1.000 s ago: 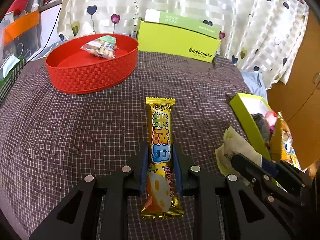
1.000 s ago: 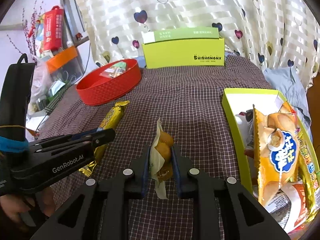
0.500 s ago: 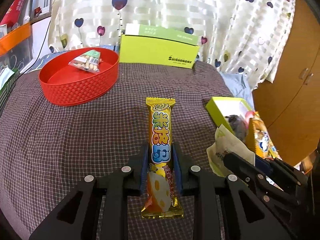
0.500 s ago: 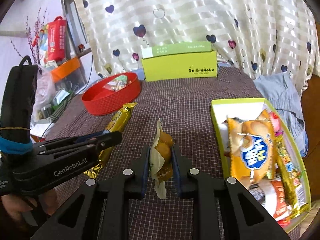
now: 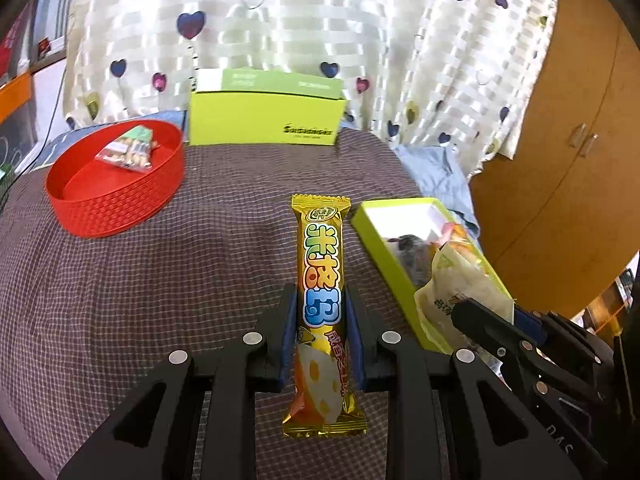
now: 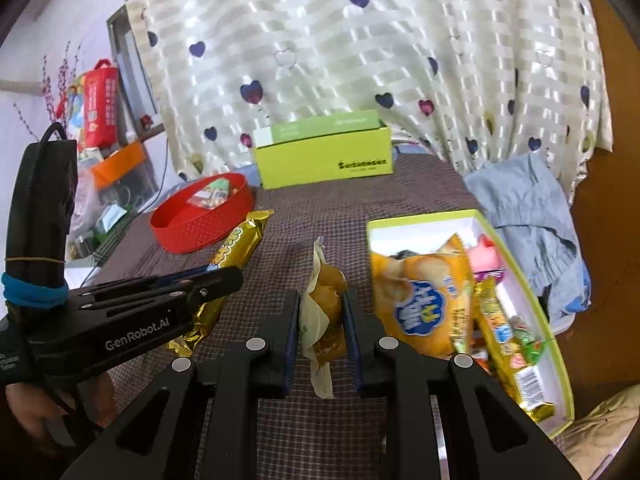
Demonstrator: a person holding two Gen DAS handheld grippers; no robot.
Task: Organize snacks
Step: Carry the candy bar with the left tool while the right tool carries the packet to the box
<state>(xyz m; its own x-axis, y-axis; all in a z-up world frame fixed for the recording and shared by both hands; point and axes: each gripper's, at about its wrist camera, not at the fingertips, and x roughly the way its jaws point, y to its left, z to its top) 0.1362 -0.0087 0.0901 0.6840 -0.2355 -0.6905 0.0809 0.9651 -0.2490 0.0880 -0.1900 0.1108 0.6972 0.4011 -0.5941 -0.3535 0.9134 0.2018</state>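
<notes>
The checked table (image 5: 120, 300) runs out ahead of both grippers. The open green box (image 6: 532, 300), packed with snacks, lies just right of the right gripper (image 6: 322, 322); the red basket (image 5: 116, 200) waits far ahead-left. The left gripper (image 5: 322, 332) clamps the golden snack bar (image 5: 322, 280) mid-length so it stays level; the right gripper pinches a small pastry packet (image 6: 326, 308), probably basket-bound.

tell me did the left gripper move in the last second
Yes. The left gripper, shut on the gold snack bar, has risen and swung right: the red basket slid left and shrank, the tray neared centre.
</notes>
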